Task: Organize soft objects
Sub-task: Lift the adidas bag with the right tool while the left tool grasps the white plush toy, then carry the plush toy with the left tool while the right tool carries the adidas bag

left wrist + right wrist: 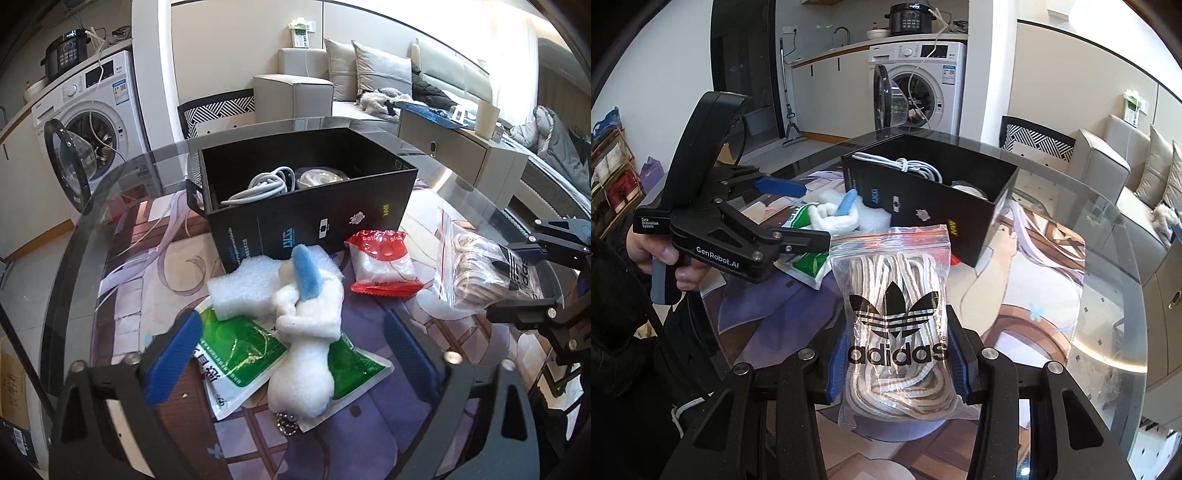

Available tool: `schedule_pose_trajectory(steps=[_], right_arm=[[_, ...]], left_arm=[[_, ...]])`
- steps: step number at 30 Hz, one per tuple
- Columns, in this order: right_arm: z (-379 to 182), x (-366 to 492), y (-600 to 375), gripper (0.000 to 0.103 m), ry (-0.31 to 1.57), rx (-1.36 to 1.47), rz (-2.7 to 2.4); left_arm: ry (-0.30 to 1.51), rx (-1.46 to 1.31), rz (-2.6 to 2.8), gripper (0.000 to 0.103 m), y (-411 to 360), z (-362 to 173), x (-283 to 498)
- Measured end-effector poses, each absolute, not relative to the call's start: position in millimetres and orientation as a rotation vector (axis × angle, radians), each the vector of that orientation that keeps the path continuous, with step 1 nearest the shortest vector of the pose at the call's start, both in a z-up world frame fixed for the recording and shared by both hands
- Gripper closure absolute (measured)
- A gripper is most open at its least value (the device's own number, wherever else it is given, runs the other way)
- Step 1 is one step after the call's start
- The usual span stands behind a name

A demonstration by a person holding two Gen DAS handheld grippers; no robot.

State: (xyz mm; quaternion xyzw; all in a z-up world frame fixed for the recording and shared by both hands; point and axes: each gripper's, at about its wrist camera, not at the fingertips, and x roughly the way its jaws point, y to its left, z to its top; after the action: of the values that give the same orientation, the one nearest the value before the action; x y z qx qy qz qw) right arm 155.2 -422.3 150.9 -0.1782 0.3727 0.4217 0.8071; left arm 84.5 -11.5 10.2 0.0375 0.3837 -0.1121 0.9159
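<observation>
A black open box [314, 214] stands on the glass table and holds a grey cable [258, 182] and a white roll. My right gripper [895, 354] is shut on a clear adidas bag of laces [894, 314], held above the table near the box [942, 206]; the bag also shows in the left wrist view [480, 273]. My left gripper [291, 350] is open, its blue pads either side of a white plush toy with a blue ear [303, 332]. The toy lies on white foam [251, 288] and a green packet [243, 350]. A red and white packet [382, 264] lies by the box.
The round glass table [1100, 258] covers a printed mat. A washing machine [92, 122] with an open door stands behind, a sofa [314, 92] and a low cabinet [461, 147] beyond the table. A small metal chain [286, 422] lies under the toy.
</observation>
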Motion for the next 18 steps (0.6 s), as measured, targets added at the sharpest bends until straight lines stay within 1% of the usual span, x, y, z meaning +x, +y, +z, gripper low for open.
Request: schedule_pose_trajectory(steps=[5, 6, 8, 11, 12, 16, 18], right_arm=[[151.2, 157.5, -425.6, 0.057, 0.799, -0.376, 0.895], [151.2, 158.0, -426.3, 0.057, 0.799, -0.375, 0.893], [150.7, 158.8, -426.6, 0.057, 0.801, -0.373, 0.891], [150.0, 159.3, -426.6, 0.057, 0.804, -0.372, 0.890], [150.0, 159.0, -426.5, 0.057, 0.804, -0.372, 0.892], [149.8, 157.6, -425.1, 0.057, 0.804, -0.374, 0.897], [149.6, 157.3, -424.3, 0.057, 0.805, -0.375, 0.900]], left_arm=[[0.800, 0.073, -0.241, 0.017, -12.5, 4.5, 86.2], [0.802, 0.074, -0.249, 0.026, -13.3, 3.7, 86.0], [0.812, 0.072, -0.268, 0.036, -15.3, 1.7, 86.4], [0.822, 0.086, -0.271, 0.040, -17.6, -1.8, 84.5], [0.827, 0.090, -0.274, 0.046, -18.1, -3.9, 83.5], [0.821, 0.088, -0.282, 0.059, -18.0, -2.9, 80.3], [0.814, 0.092, -0.285, 0.070, -19.2, -1.9, 77.9]])
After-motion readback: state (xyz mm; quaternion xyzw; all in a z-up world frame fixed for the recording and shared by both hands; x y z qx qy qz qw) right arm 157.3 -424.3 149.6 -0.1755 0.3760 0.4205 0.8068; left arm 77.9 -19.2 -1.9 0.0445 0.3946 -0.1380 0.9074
